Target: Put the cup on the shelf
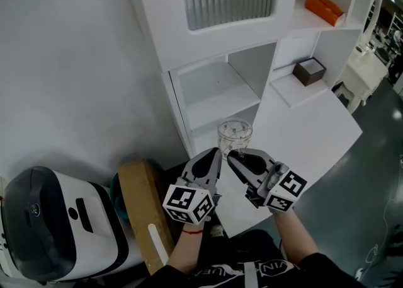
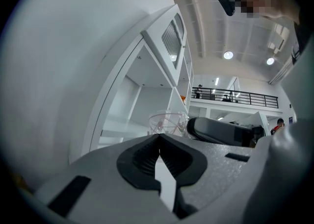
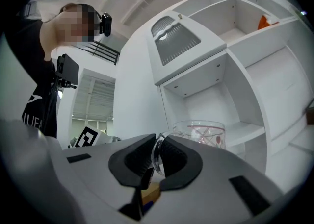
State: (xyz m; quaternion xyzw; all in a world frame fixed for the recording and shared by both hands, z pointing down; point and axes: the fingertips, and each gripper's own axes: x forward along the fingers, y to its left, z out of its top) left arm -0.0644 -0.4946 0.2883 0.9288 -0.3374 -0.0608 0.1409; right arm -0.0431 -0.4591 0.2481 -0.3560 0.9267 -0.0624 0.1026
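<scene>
Glass cup is held in the air before the lower open compartment of the white shelf unit; right gripper is clamped on what looks like its clear handle, jaws nearly together; left gripper sits just beside, jaws pressed together on nothing.

Head view down; gripper views upward; all share shelf.

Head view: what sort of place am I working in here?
Likely a mock home corner inside a big hall: a white shelf, a railed mezzanine and round ceiling lights beyond it.
</scene>
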